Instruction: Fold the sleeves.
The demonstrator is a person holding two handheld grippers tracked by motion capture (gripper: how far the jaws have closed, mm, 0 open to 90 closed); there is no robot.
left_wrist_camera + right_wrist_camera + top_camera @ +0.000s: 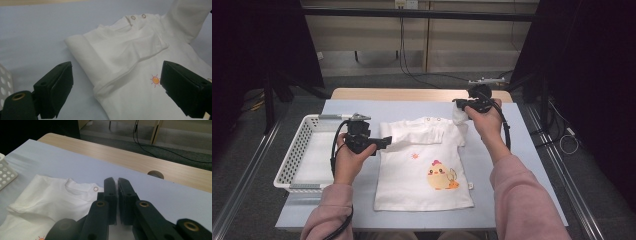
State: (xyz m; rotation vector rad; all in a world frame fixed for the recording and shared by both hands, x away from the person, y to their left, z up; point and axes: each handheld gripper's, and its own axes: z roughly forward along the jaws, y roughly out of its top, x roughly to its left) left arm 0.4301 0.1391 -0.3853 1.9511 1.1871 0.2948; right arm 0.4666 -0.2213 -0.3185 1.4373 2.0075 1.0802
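Observation:
A white child's shirt (422,170) with a yellow chick print (441,176) lies flat on the light-blue mat (517,150). Its left sleeve (130,52) is folded in across the chest, above a small sun print (155,80). My left gripper (384,142) hovers over that folded shoulder, jaws wide open (117,70) with nothing pinched. At the shirt's far right corner my right gripper (460,106) is shut (117,181) on the right sleeve (185,17), which rises off the mat.
A white perforated basket (292,160) stands at the mat's left side, close to my left hand. The wooden table edge (412,94) runs behind the mat, with a round cable hole (155,174). Beyond it, cables trail on the floor.

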